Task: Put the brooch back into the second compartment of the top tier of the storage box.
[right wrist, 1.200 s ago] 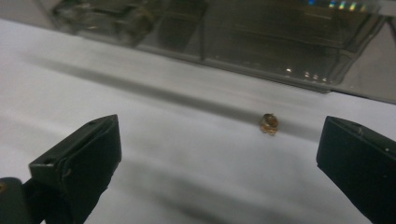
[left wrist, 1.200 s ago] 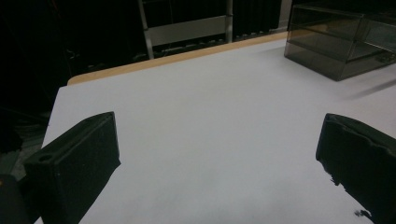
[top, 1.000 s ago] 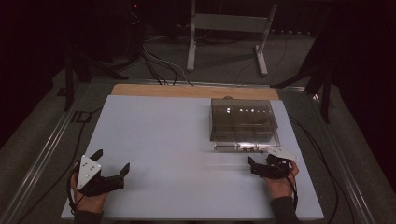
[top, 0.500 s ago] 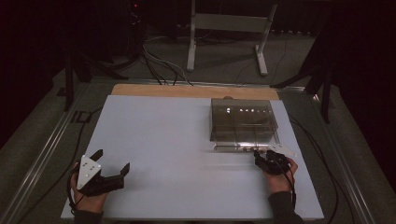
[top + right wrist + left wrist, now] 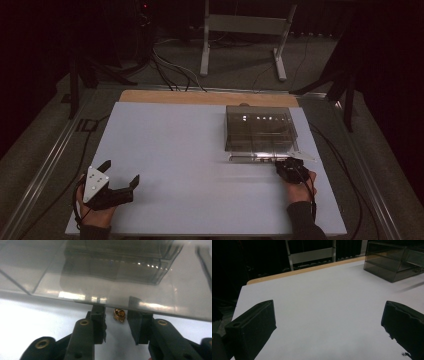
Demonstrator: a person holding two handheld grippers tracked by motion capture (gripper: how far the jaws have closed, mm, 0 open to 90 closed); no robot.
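A smoky clear plastic box stands at the right of the white table, and a clear panel juts out low at its front. My right gripper is at that panel. In the right gripper view its jaws reach under the clear panel, with a small gold crumpled thing lying on the table between them. The jaws have just been closing, and the pads stand a little apart from the gold thing on both sides. My left gripper rests wide open at the near left corner, with nothing between its jaws.
A wooden strip runs along the table's far edge. Beyond it stand a metal frame and cables on the dark floor. The box is far to the right of my left gripper.
The right gripper's jaws have narrowed from wide apart to a small gap, and it has edged forward to the box's front panel. The left gripper has stayed still.
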